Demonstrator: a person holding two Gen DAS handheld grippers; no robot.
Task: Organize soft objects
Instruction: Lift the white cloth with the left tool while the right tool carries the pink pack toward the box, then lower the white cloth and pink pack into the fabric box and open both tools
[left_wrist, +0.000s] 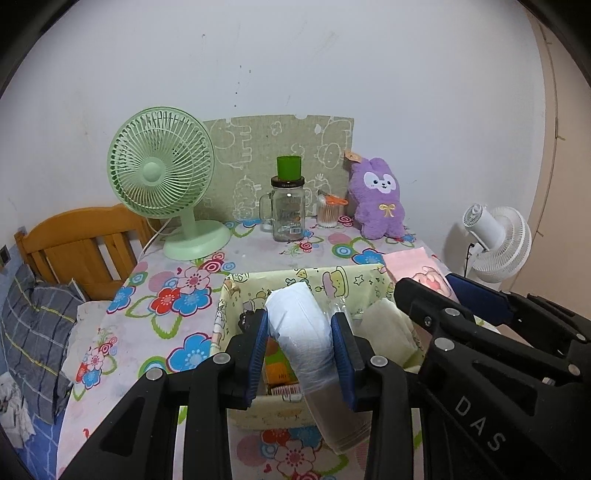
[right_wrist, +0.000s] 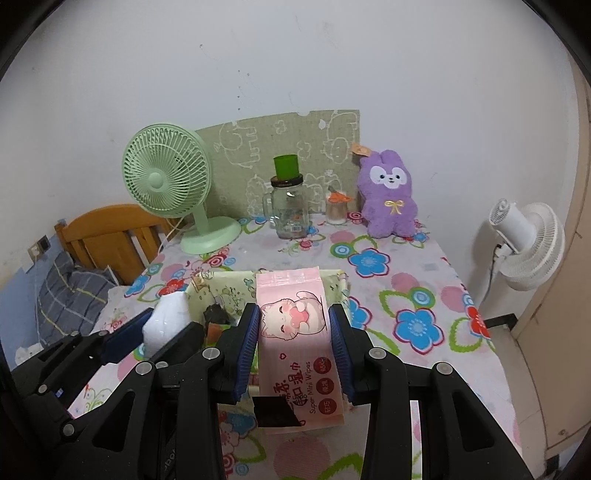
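Basket (left_wrist: 236, 295) front of table (left_wrist: 258, 247); behind it fan (left_wrist: 162, 173) left, jar (left_wrist: 288, 210) centre, plush (left_wrist: 378, 199) right.

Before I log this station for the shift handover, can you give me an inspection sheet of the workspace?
Surface: table under a flowered cloth.
Job's things: white pack and pink wipes pack, both above the fabric bin.
Clutter: green fan, glass jar, swab jar, purple plush.
Grippers: left gripper shut on the white pack; right gripper shut on the wipes pack.
Cables: green fan's cord; white fan's cord.
Surroundings: wooden bed, white fan, wall.
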